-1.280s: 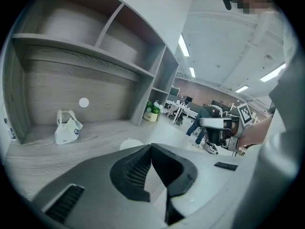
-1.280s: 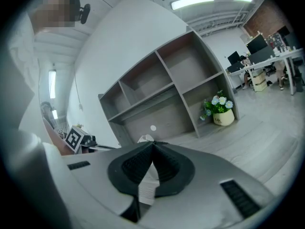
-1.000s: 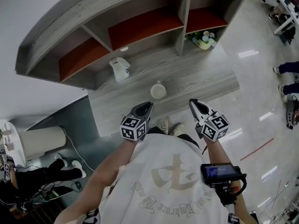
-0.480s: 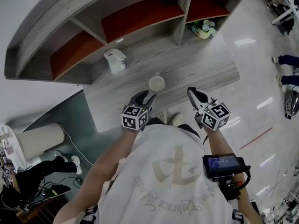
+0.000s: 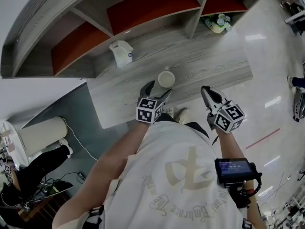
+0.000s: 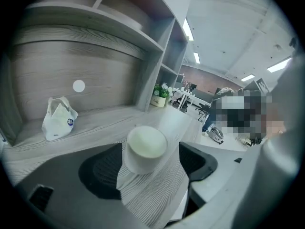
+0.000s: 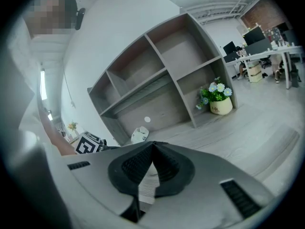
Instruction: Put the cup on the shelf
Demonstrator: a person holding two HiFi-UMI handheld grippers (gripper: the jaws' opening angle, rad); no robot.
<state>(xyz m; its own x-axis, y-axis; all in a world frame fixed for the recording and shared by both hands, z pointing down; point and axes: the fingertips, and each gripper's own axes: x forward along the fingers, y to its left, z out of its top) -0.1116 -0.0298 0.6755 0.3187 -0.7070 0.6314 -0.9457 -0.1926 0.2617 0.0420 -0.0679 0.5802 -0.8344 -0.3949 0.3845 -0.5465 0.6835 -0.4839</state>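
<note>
A cream cup (image 5: 166, 78) stands upright on the grey wooden counter (image 5: 214, 66) below the shelf unit (image 5: 143, 8). My left gripper (image 5: 159, 90) reaches over the counter's front edge, and its jaws have just been opening. In the left gripper view the cup (image 6: 145, 147) sits between the two pads; it stands close by the left pad (image 6: 102, 171), and a gap separates it from the right one. My left gripper (image 6: 150, 168) is open. My right gripper (image 5: 207, 93) hovers at the counter's edge to the right, and its jaws (image 7: 152, 147) are shut on nothing.
A white bag (image 5: 121, 53) lies at the back of the counter, left of the cup. A flower pot (image 5: 217, 23) stands in the right compartment. The shelf compartments above have red backs. A white cylinder (image 5: 43, 135) stands on the floor at left.
The left gripper has moved forward and down to the cup, and its jaws have spread to either side of it. The right gripper has barely moved.
</note>
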